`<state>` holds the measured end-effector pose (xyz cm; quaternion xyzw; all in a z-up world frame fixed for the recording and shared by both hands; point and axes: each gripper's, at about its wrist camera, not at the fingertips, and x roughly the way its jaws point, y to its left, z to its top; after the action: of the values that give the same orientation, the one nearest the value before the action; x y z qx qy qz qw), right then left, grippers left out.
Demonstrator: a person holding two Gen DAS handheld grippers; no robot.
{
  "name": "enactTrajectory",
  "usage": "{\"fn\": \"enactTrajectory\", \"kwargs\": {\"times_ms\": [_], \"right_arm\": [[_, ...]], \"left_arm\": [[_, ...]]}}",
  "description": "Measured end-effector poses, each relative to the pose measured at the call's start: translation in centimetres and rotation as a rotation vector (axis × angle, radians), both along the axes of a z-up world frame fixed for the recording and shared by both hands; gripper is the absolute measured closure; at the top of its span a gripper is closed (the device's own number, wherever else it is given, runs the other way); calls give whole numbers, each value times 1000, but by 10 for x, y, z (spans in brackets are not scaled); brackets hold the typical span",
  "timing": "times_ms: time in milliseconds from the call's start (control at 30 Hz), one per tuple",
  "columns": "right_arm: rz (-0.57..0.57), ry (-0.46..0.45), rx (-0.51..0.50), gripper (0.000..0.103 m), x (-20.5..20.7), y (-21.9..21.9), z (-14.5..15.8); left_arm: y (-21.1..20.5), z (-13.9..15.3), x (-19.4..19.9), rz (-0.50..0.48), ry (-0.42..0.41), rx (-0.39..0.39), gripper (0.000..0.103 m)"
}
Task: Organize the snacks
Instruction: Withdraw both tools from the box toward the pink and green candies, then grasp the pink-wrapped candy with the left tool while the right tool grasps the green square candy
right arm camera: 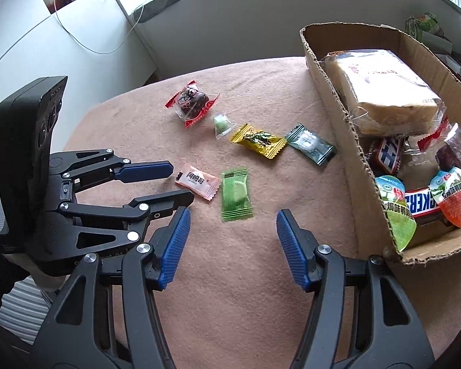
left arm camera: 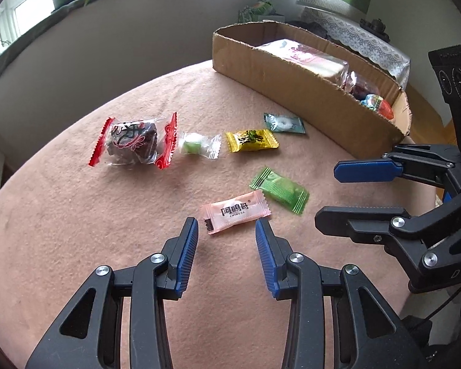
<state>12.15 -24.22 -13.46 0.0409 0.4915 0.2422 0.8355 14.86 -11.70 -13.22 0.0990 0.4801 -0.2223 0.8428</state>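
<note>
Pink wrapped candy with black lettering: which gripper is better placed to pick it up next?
Left. The open left gripper already frames the pink wrapped candy; the open right gripper points at the light green wrapped candy instead.

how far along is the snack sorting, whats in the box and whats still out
Done: the cardboard box already holds a wrapped cake, Snickers bars and jelly cups.
In hand: nothing. Both tongs are open; the left tongs sit just short of the pink candy.
Left: six pieces on the cloth, the pink one plus the light green, yellow, dark green, small clear and red-edged packets.
</note>
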Motion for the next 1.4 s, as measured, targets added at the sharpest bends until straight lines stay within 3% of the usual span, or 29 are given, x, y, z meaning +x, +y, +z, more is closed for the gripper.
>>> {"fn": "enactTrajectory", "kwargs": {"times_ms": [300,533,967,1400], "right_arm": [[-10,4,-37,50,15,9,-13],[-1,-31,-85,52,19,16,-14],[5,-50,-144,70,20,17,-15],[12,-46,-146,73,15,10,-14]], "left_arm": [[-7,-3,10,-4,-23,34,66],[-3,3,18,-13,-24,-6,66],[-7,-2,26,-70,17,-53,69],[-21,-3,1,-152,0,28,70]]}}
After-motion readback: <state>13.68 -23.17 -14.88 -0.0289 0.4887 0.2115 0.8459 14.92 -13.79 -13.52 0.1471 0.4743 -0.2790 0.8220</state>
